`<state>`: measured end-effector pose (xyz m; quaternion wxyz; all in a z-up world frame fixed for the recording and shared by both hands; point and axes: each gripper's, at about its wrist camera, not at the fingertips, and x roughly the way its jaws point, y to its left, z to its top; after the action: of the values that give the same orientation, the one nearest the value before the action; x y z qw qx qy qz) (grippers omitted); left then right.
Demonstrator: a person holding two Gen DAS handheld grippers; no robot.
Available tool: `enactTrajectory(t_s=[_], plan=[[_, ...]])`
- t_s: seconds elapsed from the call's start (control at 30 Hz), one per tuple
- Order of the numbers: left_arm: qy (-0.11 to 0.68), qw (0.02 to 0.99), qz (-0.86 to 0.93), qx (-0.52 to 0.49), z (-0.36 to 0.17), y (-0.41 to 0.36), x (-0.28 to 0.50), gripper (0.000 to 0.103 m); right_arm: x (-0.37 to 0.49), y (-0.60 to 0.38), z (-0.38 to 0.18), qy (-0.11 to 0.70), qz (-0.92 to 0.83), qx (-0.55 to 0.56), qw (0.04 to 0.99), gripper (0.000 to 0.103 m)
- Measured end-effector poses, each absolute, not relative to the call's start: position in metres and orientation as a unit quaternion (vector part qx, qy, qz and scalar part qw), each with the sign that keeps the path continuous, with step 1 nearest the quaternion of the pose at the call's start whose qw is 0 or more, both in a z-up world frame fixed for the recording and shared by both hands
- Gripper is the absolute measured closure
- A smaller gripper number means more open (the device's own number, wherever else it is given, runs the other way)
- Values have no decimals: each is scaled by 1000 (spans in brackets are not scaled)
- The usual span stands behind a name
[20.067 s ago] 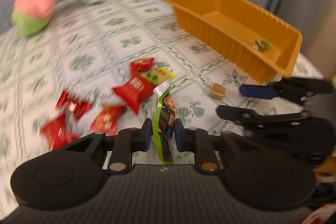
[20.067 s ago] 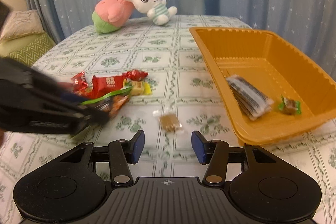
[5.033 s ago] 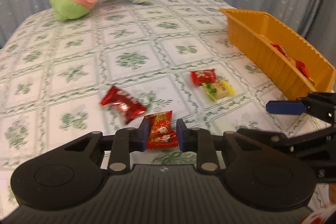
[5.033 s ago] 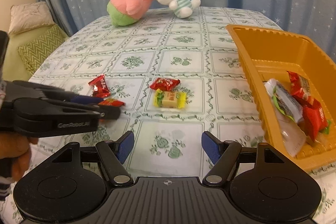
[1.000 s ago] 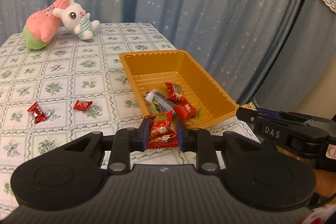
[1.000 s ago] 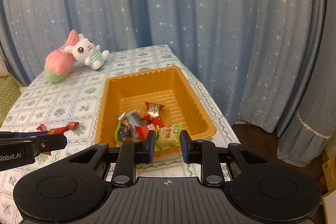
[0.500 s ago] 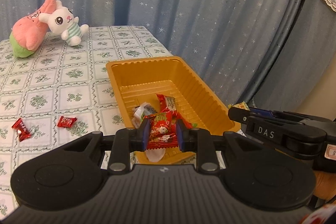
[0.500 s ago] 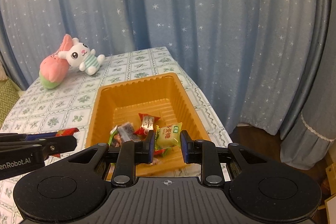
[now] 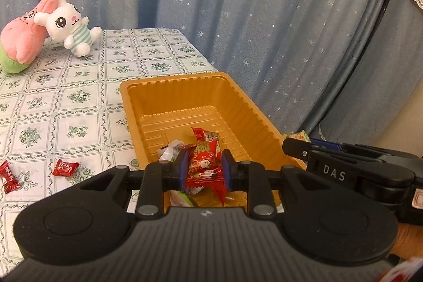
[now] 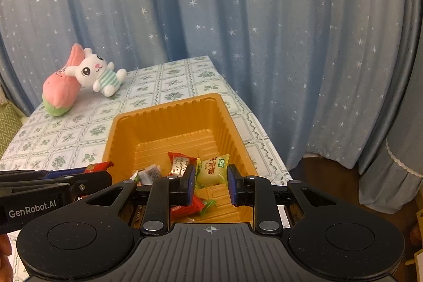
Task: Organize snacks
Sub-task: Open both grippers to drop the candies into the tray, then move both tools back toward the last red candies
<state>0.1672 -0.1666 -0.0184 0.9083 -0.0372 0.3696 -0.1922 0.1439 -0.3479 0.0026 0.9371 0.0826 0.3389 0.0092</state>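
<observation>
My left gripper (image 9: pixel 205 167) is shut on a red candy packet (image 9: pixel 205 167), held over the near end of the orange tray (image 9: pixel 185 94). My right gripper (image 10: pixel 210 180) is shut on a yellow-green candy (image 10: pixel 212 171), also above the tray (image 10: pixel 169 120). Several wrapped snacks (image 10: pixel 179 165) lie on the tray's floor. Two red candies (image 9: pixel 64 167) (image 9: pixel 8 176) lie on the tablecloth left of the tray. In the left wrist view the right gripper (image 9: pixel 298 142) reaches in from the right with its candy at the tray's corner. The left gripper (image 10: pixel 97 171) enters the right wrist view from the left.
A pink plush (image 9: pixel 23 36) and a white bunny plush (image 9: pixel 70 25) sit at the far end of the table. Blue starred curtains (image 10: pixel 238 17) hang close behind the table. The table edge (image 10: pixel 267 142) runs just right of the tray.
Both grippers have advanced over the tray with their candies still held; the tray now lies nearer and lower in both views.
</observation>
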Motion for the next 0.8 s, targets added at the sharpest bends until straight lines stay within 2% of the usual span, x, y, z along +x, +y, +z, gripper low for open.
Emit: enactTrajectory(t_s=[0.13,0.17,0.2,0.8], plan=[[369,908,-194,-42,-25,-170,172,78,147,-351,0,341,8,87,936,77],[369,908,-191,-45,-27,-170,173,73,147,-351,-1,341,7,89,936,77],[371,908,-188,-47,-29,-169,173,64,147,-351,-2,342,7,91,935,77],[366,917,-139,-70,-25,-115,132,63,151,-349,-2,346,33,133,928,77]])
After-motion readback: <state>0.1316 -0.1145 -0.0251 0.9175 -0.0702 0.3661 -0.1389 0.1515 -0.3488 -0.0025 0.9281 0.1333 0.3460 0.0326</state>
